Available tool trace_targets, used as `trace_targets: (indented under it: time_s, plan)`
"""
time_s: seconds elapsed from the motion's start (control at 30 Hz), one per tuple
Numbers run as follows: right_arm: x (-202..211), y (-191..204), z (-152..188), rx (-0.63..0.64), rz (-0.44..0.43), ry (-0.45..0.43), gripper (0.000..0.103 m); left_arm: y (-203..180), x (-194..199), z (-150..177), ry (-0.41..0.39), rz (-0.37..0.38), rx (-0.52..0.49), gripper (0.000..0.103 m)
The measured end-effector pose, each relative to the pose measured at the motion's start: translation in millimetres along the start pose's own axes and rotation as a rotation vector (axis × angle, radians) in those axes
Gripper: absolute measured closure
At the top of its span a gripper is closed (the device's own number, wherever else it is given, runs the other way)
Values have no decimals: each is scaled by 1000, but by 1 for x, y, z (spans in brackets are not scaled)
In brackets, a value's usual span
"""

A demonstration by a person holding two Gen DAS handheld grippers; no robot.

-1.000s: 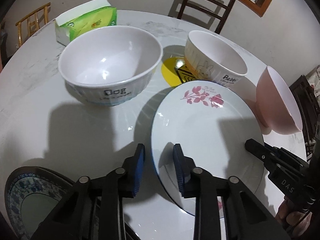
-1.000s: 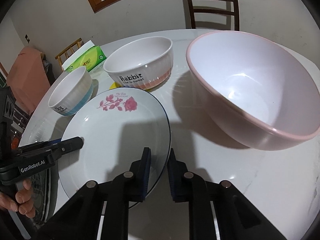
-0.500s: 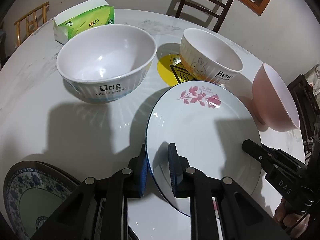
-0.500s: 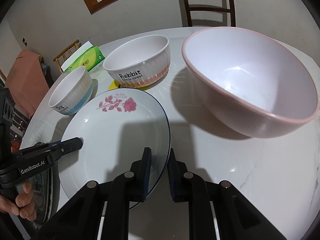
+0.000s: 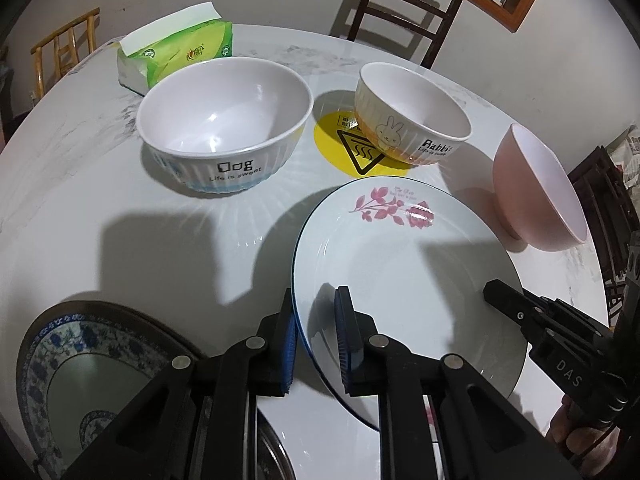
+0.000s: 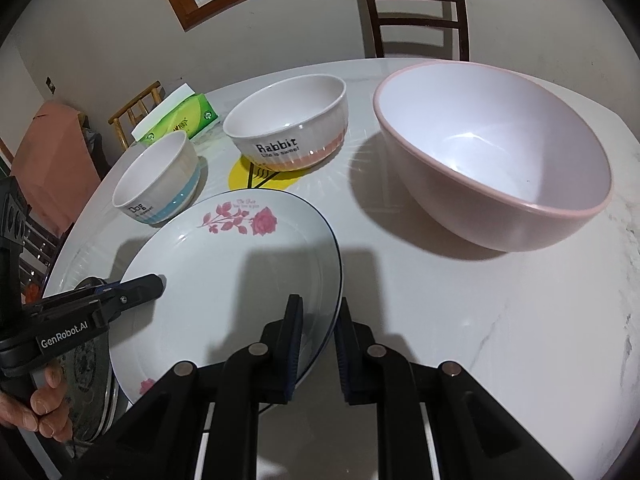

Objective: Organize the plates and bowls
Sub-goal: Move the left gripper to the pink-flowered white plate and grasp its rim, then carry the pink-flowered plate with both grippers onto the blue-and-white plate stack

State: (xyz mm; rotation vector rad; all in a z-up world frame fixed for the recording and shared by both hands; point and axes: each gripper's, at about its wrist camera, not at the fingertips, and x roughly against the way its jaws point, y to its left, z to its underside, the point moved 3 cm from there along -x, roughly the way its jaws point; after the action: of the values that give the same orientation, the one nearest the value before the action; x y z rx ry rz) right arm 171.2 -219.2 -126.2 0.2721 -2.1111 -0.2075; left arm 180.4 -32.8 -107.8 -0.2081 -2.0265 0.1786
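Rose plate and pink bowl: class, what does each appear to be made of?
Rose plate: glazed ceramic or melamine; glossy white surface with highlights and a printed flower. Pink bowl: probably melamine or plastic; smooth, softer sheen, uniform colour. Neither is certain.

Behind the plate (image 5: pixel 400 272) stand two bowls (image 5: pixel 224 120) side by side.

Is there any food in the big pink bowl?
Empty. The big pink bowl shows only its bare, shiny white inside, right down to the bottom.
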Motion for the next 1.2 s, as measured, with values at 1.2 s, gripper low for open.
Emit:
trace_targets:
  time_s: [1.2]
  plan:
    - [46,111,25,138,-101,-46,87,74,102,45,-113,-75,98,89]
